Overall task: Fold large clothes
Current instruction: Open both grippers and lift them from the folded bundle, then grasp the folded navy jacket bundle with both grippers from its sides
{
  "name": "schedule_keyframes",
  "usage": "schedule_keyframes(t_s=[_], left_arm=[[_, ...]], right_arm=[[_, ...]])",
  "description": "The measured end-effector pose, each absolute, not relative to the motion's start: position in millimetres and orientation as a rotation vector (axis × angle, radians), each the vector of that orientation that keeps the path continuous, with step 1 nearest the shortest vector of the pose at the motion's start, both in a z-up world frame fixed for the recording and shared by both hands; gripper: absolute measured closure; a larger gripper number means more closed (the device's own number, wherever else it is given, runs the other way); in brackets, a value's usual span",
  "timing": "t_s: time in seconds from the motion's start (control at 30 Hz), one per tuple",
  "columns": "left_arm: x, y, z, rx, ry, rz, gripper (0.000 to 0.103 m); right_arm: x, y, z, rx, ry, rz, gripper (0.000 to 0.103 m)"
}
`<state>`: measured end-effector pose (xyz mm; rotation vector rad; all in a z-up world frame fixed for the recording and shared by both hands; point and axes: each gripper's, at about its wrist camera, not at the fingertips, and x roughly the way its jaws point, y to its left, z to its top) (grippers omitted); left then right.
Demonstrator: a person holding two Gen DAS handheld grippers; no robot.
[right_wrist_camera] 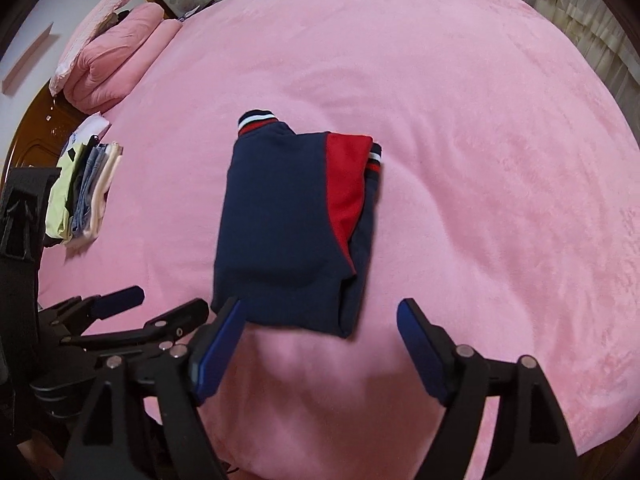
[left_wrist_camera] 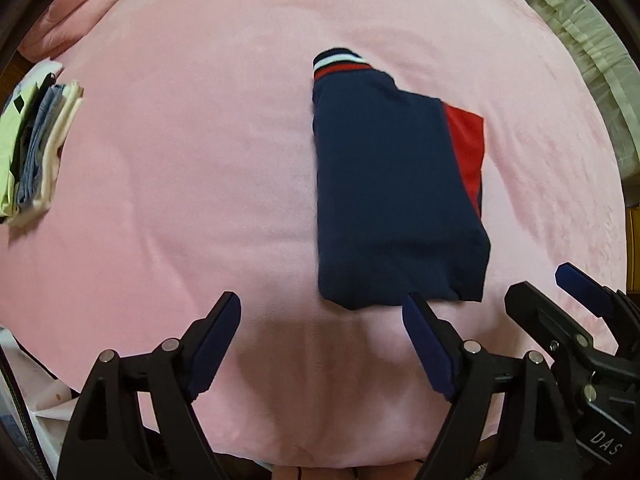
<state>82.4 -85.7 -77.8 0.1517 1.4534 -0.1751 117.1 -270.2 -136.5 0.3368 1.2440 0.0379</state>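
Navy-and-red jacket (right_wrist_camera: 288,232) folded into compact rectangle, lying on pink bed (right_wrist_camera: 460,120), striped cuff at far end. Left hand-held gripper (left_wrist_camera: 322,330) and right hand-held gripper (right_wrist_camera: 320,330) both released, empty, above near edge: fold looks finished. Farther left, stack of folded clothes (right_wrist_camera: 86,196), likely destination.

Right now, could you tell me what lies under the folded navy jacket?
The pink bedspread lies under the folded navy jacket. A red panel peeks from its folds; anything beneath it is covered.

folded jacket (right_wrist_camera: 288,224) mid-bed (right_wrist_camera: 480,120) — clothes pile (right_wrist_camera: 86,192) far left | pillows (right_wrist_camera: 108,56) behind
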Motion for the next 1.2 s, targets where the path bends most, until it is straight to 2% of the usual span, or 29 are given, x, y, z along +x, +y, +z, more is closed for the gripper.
schedule_keyframes(t_s=[0.2,0.73,1.2], left_arm=[[85,-80,-58,0.154,1.416,-0.159,0.014],[93,-78,-41,0.147,1.399,-0.152,0.013],[118,-80,-78,0.070,1.487,-0.184,0.013]], right_arm=[[113,-269,-125,0.333,1.242,0.045,0.019],[125,-273,-121,0.323,1.254,0.062,0.017],[148,-286,-150,0.402,1.299,0.098,0.017]])
